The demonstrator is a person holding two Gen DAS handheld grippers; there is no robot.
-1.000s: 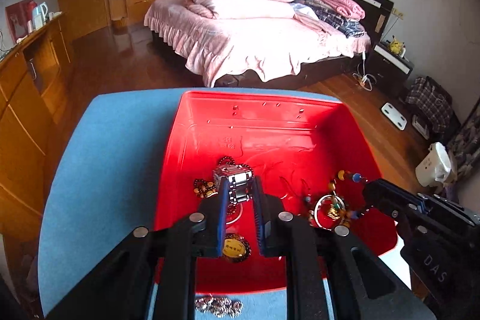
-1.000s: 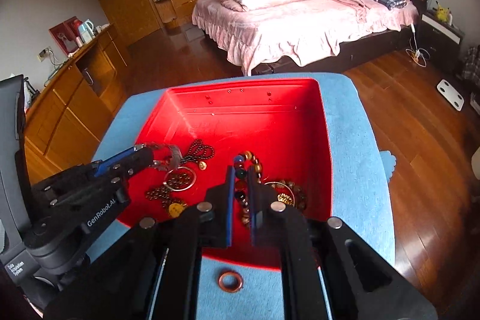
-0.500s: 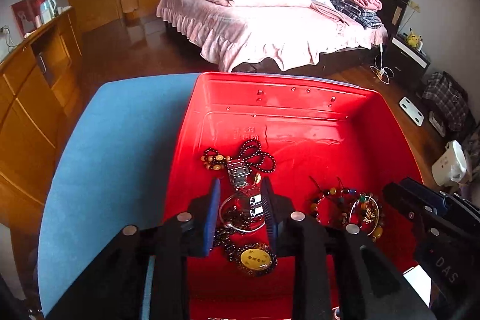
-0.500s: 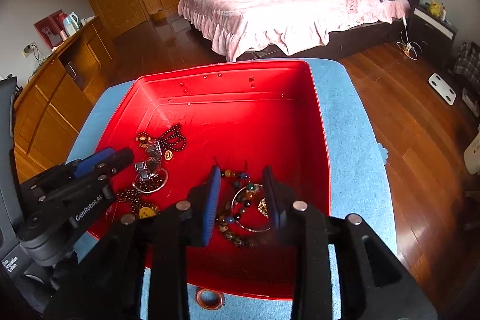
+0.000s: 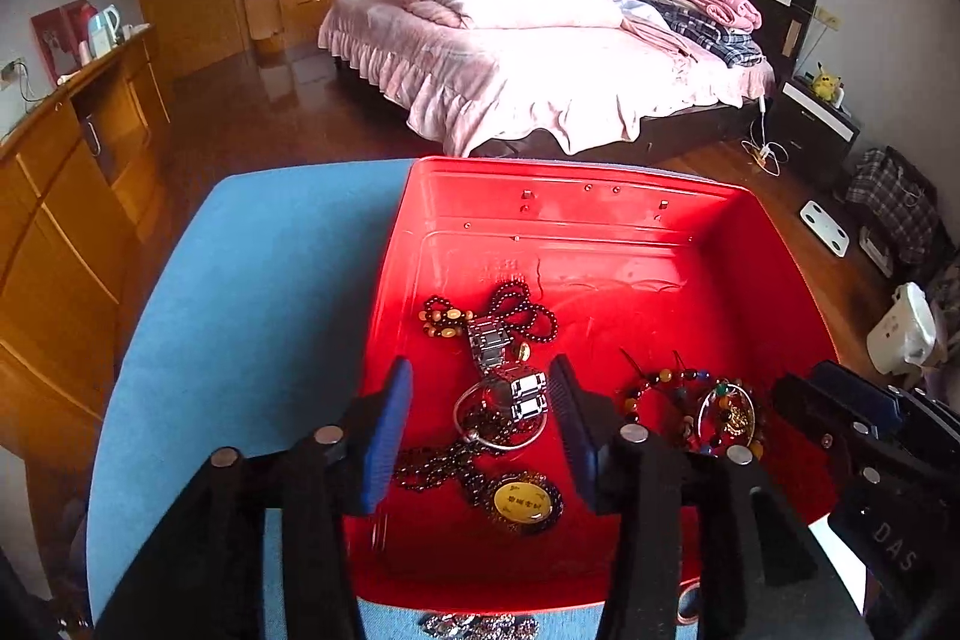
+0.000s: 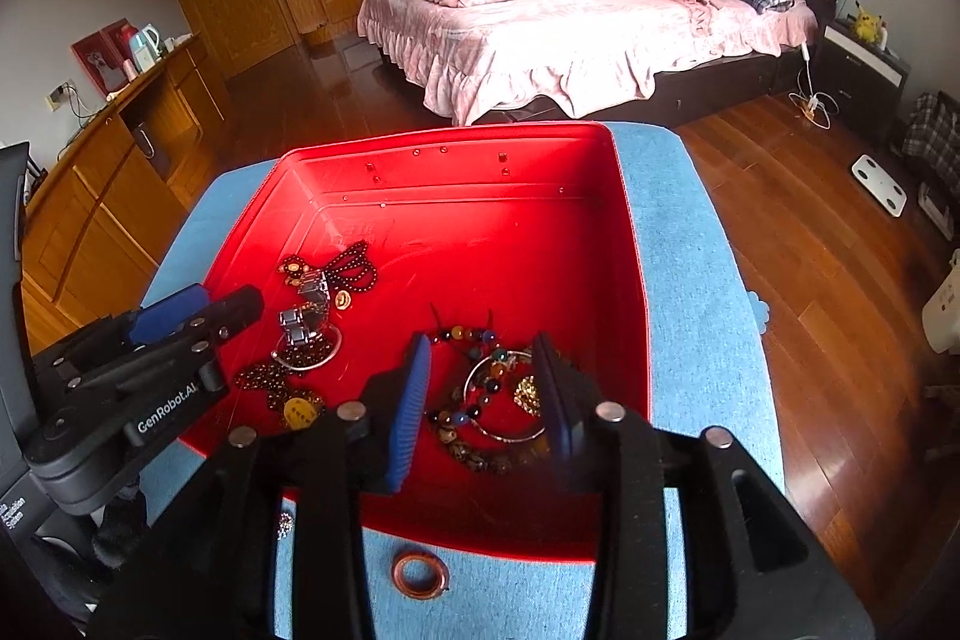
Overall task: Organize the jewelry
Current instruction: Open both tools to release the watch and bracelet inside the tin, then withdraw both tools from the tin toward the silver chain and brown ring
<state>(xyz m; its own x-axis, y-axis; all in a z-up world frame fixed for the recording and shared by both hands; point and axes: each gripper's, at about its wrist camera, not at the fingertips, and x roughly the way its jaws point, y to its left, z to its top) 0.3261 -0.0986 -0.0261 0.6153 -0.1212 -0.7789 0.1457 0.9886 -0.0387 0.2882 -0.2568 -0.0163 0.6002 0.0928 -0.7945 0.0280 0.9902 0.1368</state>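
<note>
A red tray [image 5: 600,202] on a blue-covered table holds the jewelry. A silver link watch band [image 5: 501,358], a dark bead string [image 5: 528,310], a silver bangle [image 5: 474,436] and a gold pendant [image 5: 522,499] lie at its left. My left gripper [image 5: 479,373] hangs over them, its jaws opening, pads touching nothing. A colourful bead bracelet [image 6: 474,400] and a thin hoop [image 6: 510,436] lie at the right. Above these my right gripper [image 6: 480,346] has its jaws opening, nothing pressed between them. Each gripper shows in the other's view: left gripper [image 6: 198,307], right gripper [image 5: 840,400].
A copper ring [image 6: 420,574] lies on the blue cloth [image 6: 690,280] in front of the tray. A sparkly silver piece [image 5: 480,625] sits at the tray's near edge. A bed [image 5: 540,70], a wooden cabinet [image 5: 72,196] and wood floor lie beyond the table.
Both grippers went from shut to open. The silver watch band left the left jaws and the bead bracelet left the right jaws; both now lie in the tray.
</note>
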